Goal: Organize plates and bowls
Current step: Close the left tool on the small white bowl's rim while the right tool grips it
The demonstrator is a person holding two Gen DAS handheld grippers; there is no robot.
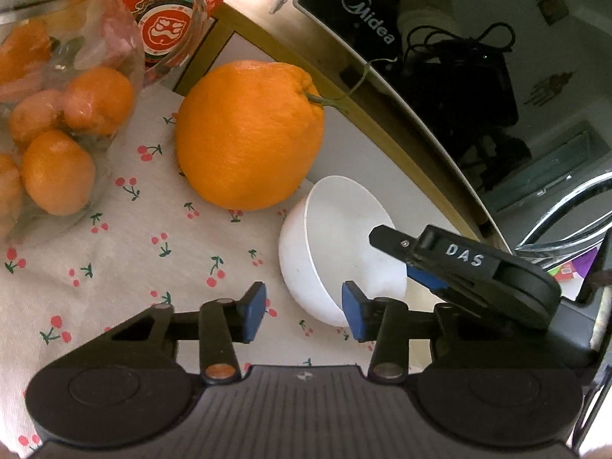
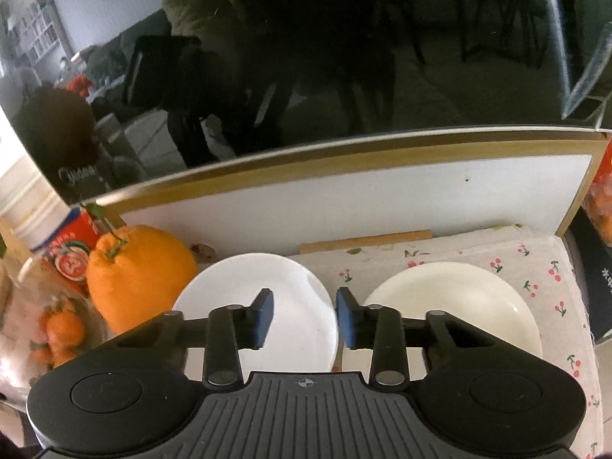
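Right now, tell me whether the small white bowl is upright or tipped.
Tipped: the white bowl leans on its side, opening facing sideways, interior empty.

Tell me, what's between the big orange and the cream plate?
The white bowl sits between the big orange and the cream plate, seen in the right wrist view.

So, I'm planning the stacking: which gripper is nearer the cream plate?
Right. The right gripper sits just left of the cream plate, over the white bowl's rim; the left gripper is at that bowl's other side.
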